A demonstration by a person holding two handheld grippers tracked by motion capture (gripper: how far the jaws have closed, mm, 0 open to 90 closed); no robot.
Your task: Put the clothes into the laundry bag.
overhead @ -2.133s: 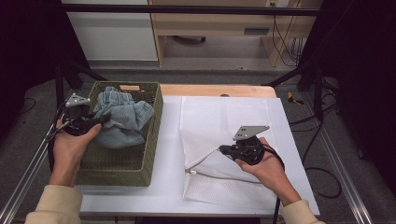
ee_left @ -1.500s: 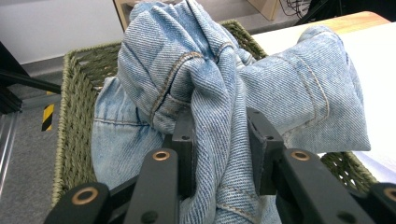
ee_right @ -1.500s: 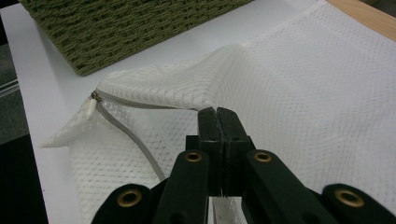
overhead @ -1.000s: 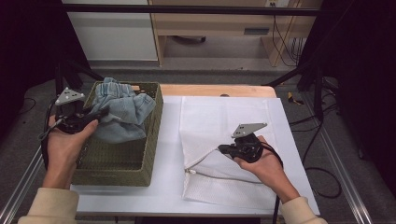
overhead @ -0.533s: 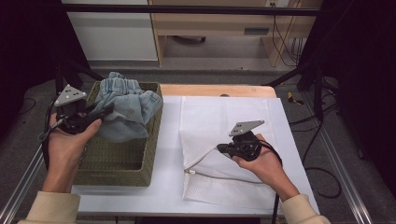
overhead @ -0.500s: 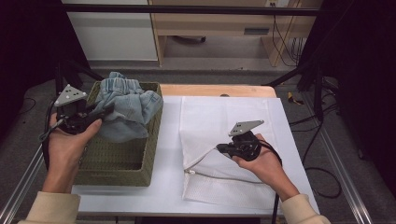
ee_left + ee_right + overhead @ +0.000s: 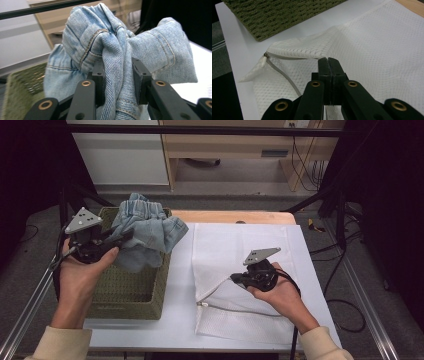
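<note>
left gripper (image 7: 117, 237): fingers (image 7: 100, 75) pinching a thick bunched fold of the denim garment (image 7: 147, 232), cloth packed between both pads. garment hangs from the grip above the green woven basket (image 7: 132, 287), lower part draping inside the basket's far end, one lobe reaching over the rim toward the bag.

right gripper (image 7: 235, 278): fingers (image 7: 324, 66) pressed together on the upper mesh layer of the white mesh laundry bag (image 7: 240, 250), holding the zippered mouth (image 7: 284, 58) partly raised off the white desk (image 7: 180, 290).

risks, judged: grip holds one fold only, so the heavy denim may slide out or unfurl and drop back into the basket or onto the desk. the bag mouth gapes little; the bulky garment may catch on the zipper edge or push the bag flat. thin mesh may slip from the right fingers.
</note>
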